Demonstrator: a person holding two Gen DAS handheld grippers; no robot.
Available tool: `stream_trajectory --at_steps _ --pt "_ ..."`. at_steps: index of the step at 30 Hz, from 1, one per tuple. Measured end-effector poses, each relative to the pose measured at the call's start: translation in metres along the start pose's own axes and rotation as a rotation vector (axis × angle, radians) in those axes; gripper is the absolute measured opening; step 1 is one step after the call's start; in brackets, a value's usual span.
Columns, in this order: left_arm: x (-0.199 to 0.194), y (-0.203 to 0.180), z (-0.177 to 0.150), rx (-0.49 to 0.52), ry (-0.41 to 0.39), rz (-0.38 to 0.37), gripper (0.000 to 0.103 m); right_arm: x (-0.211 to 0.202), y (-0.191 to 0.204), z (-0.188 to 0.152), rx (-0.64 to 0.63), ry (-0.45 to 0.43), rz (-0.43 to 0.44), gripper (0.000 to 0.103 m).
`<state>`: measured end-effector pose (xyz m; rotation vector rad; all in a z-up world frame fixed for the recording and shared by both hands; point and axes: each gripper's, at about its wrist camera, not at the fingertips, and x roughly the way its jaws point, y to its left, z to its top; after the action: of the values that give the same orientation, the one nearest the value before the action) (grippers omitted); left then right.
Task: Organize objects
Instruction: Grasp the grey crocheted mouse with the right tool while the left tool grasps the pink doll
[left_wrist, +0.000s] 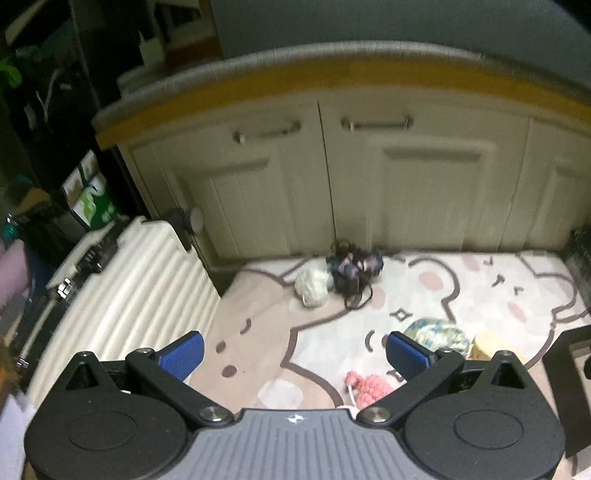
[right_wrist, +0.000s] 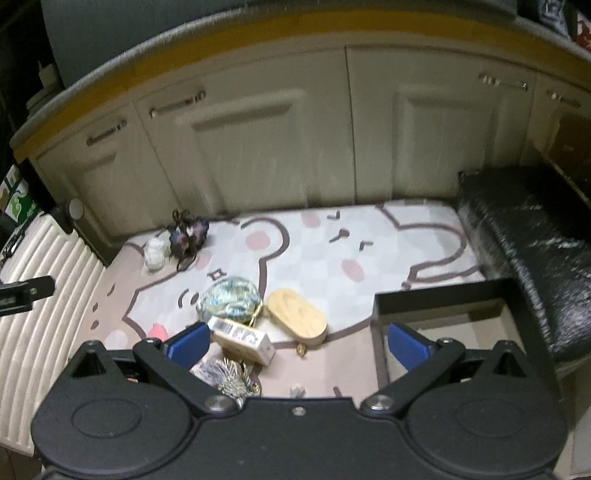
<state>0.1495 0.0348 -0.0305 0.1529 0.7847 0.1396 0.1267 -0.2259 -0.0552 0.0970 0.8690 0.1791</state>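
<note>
Yarn balls and small items lie scattered on the cartoon rug (right_wrist: 369, 243) before cream cabinet doors (right_wrist: 258, 147). We see a white yarn ball (left_wrist: 312, 286) touching a dark tangled skein (left_wrist: 354, 269) near the cabinets. Closer lie a blue-green yarn ball (right_wrist: 229, 299), an oval wooden box (right_wrist: 297, 314), a small carton (right_wrist: 242, 338) and pink yarn (left_wrist: 369, 387). Our left gripper (left_wrist: 295, 354) and right gripper (right_wrist: 297, 343) both hover spread wide, empty. A black tray (right_wrist: 443, 295) sits right.
</note>
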Motion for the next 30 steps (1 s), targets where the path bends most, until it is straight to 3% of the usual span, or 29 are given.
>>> stream_trajectory --at_steps 7,20,25,30 --pt "0.052 -0.008 -0.014 0.017 0.072 -0.04 0.103 0.027 0.002 -0.019 -0.046 0.064 -0.017 0.103" --pt "0.127 -0.034 -0.039 0.12 0.212 -0.176 0.103 0.057 -0.011 -0.035 0.002 0.201 0.061 0.103" --pt "0.142 -0.04 -0.049 0.195 0.233 -0.204 0.103 0.065 -0.013 -0.041 -0.009 0.243 0.047 0.103" --pt "0.142 -0.042 -0.054 0.268 0.228 -0.295 0.103 0.073 -0.008 -0.049 -0.067 0.302 0.079 0.095"
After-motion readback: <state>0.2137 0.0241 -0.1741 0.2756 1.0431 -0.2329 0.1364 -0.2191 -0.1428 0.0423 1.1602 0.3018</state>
